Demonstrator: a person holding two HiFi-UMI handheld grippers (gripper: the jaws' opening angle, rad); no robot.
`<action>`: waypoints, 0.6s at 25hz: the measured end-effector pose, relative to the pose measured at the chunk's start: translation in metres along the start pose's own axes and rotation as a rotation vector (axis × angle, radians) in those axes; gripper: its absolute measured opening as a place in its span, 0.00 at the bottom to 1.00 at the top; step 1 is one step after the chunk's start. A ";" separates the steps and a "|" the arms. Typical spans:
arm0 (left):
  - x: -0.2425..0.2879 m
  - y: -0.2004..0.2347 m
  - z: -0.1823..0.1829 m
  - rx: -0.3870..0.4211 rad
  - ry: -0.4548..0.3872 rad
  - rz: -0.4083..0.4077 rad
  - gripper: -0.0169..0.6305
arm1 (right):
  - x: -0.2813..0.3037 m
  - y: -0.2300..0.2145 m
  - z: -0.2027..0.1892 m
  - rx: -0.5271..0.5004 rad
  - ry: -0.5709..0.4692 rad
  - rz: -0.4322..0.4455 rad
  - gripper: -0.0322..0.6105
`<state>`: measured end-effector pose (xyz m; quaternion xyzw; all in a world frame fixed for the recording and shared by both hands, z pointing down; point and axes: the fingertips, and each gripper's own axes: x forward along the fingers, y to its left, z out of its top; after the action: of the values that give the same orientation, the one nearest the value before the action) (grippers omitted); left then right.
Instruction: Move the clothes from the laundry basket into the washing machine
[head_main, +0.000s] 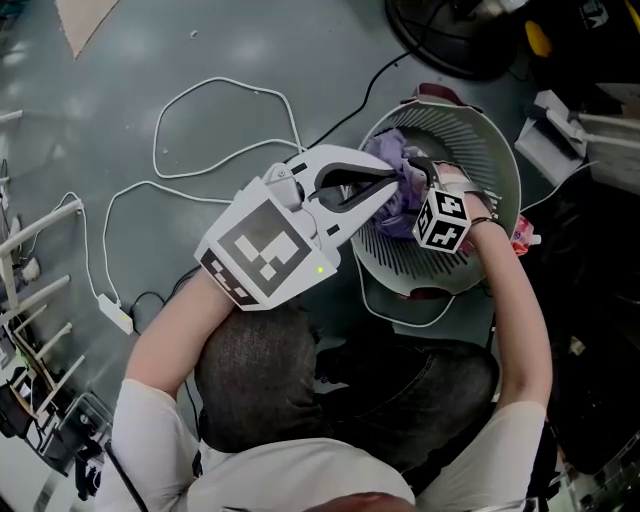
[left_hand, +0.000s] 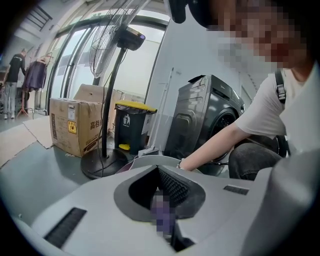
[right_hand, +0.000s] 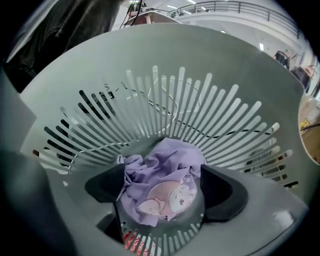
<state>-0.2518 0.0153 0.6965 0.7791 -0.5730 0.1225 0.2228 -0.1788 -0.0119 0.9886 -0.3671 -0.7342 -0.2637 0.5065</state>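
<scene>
pale slatted basket (right_hand: 235, 115), crumpled lilac cartoon-print garment (right_hand: 165, 172)

Garment (right_hand: 165, 175) at laundry basket (right_hand: 210, 60) bottom

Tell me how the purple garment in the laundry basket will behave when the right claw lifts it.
The purple garment lies crumpled in folds, so it will probably hang limp and drape. It looks thin, so likely light. A small pinch may lift only one fold, leaving the rest trailing in the laundry basket.
</scene>
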 end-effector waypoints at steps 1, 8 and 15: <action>-0.002 0.000 -0.001 -0.001 0.003 0.003 0.04 | 0.004 0.001 0.000 -0.011 0.009 0.015 0.78; -0.012 -0.003 -0.004 0.003 0.013 0.022 0.04 | 0.033 -0.008 0.009 -0.051 0.011 0.024 0.80; -0.024 0.000 -0.012 -0.012 0.031 0.041 0.04 | 0.064 -0.004 -0.011 0.066 0.070 0.154 0.89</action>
<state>-0.2585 0.0409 0.6963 0.7640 -0.5860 0.1354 0.2338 -0.1897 -0.0054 1.0519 -0.3962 -0.6940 -0.2120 0.5625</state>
